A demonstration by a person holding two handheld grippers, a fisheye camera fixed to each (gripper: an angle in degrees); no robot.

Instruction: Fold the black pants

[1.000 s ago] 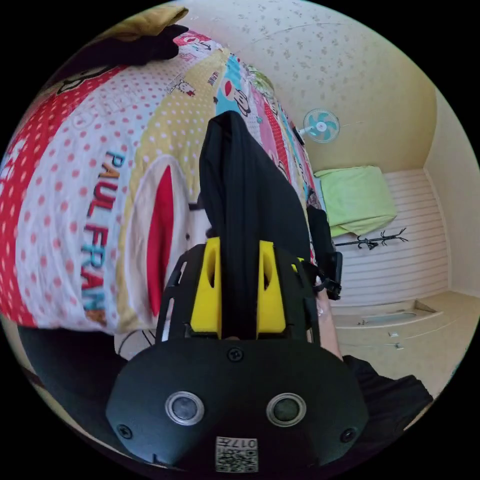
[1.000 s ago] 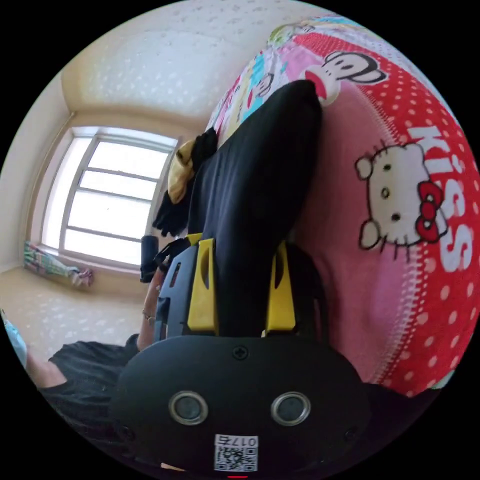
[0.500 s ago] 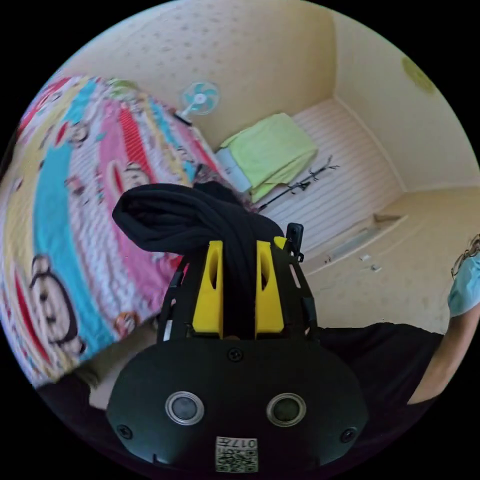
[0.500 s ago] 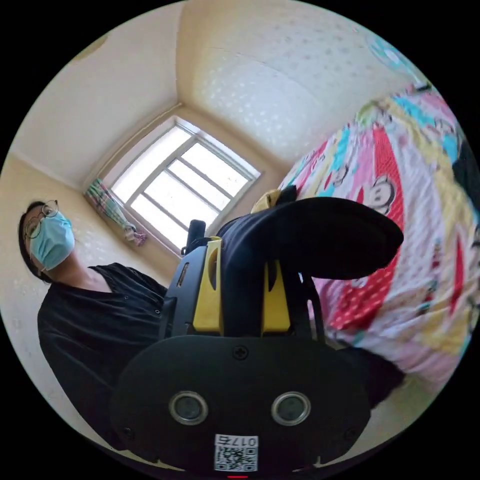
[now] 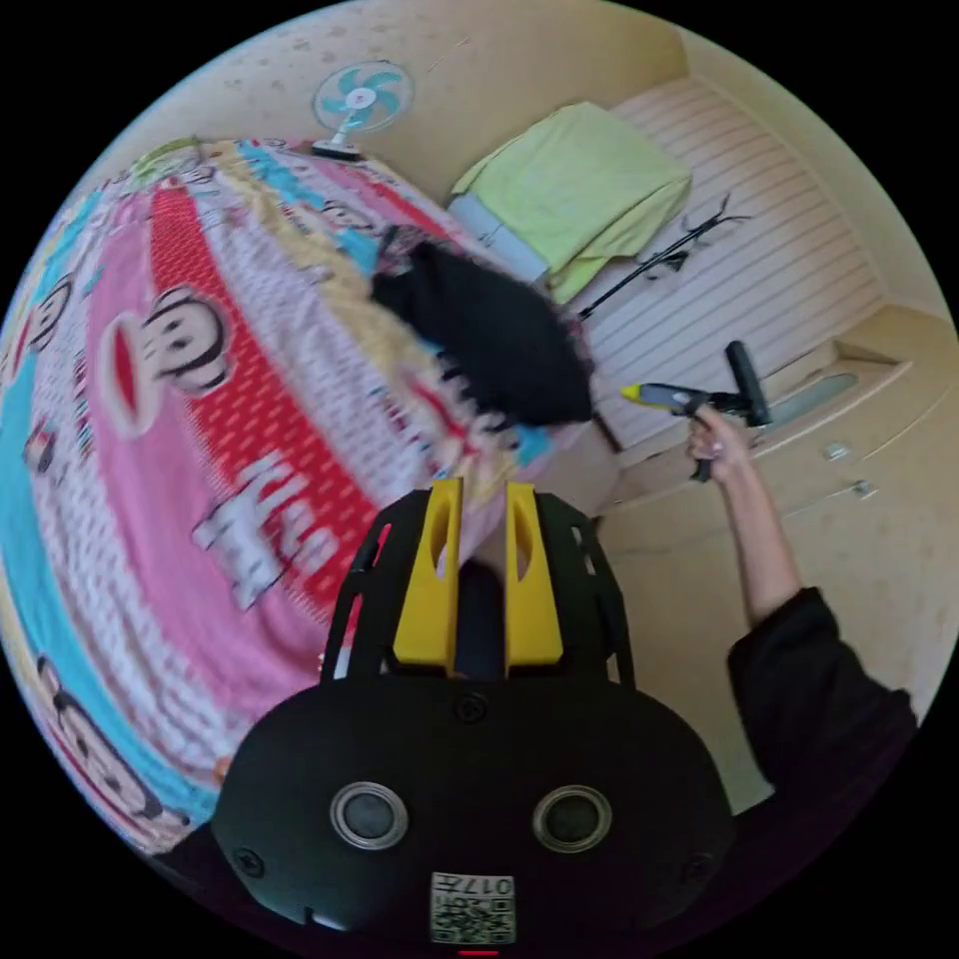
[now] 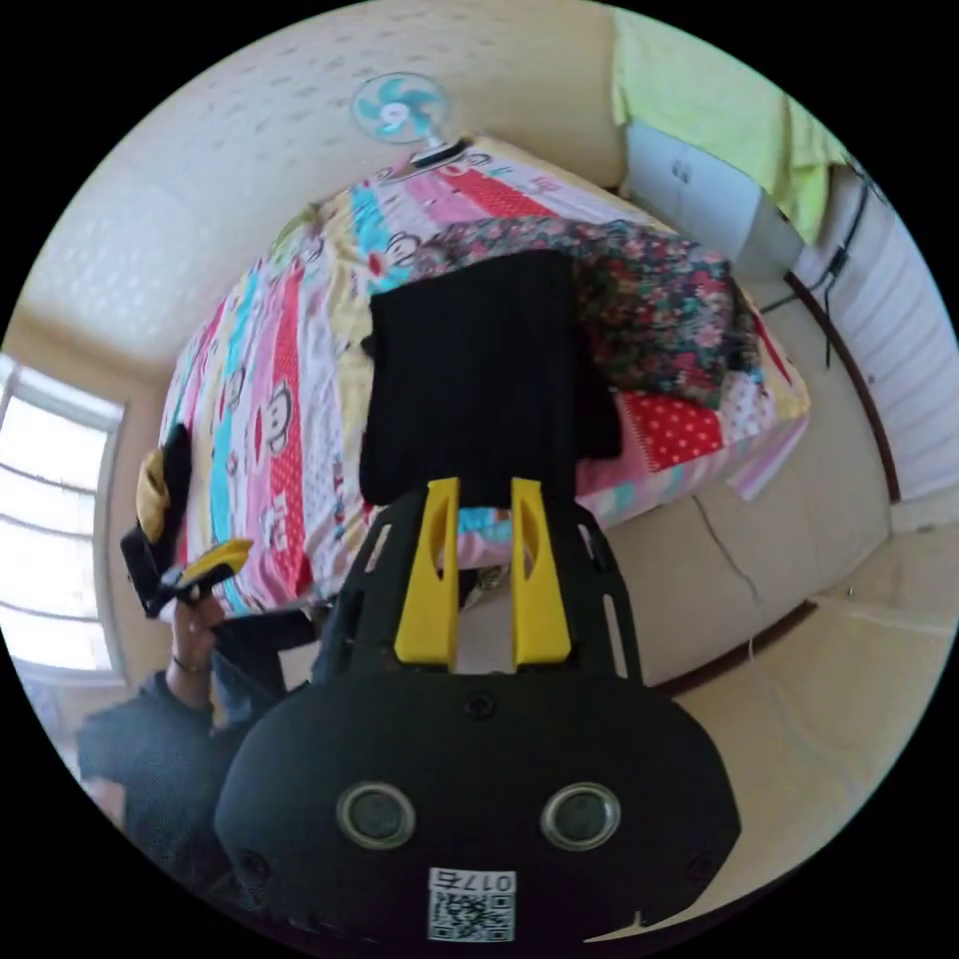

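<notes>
Your folded black fabric pants (image 6: 478, 375) lie on the cartoon-print bed cover (image 6: 290, 400), beside a floral cloth (image 6: 649, 300). Left claw (image 5: 479, 519) and right claw (image 6: 478, 519): empty, jaws slightly apart. Fold looks finished.

The left gripper (image 5: 478, 494) hangs over the bed (image 5: 200, 420), its yellow jaws parted with nothing between them. The black pants (image 5: 489, 345) lie folded near the bed's far corner (blurred at the edges). A hand (image 5: 714, 450) holds the right gripper (image 5: 639, 394) off the bed, near a green cloth (image 5: 579, 185).
</notes>
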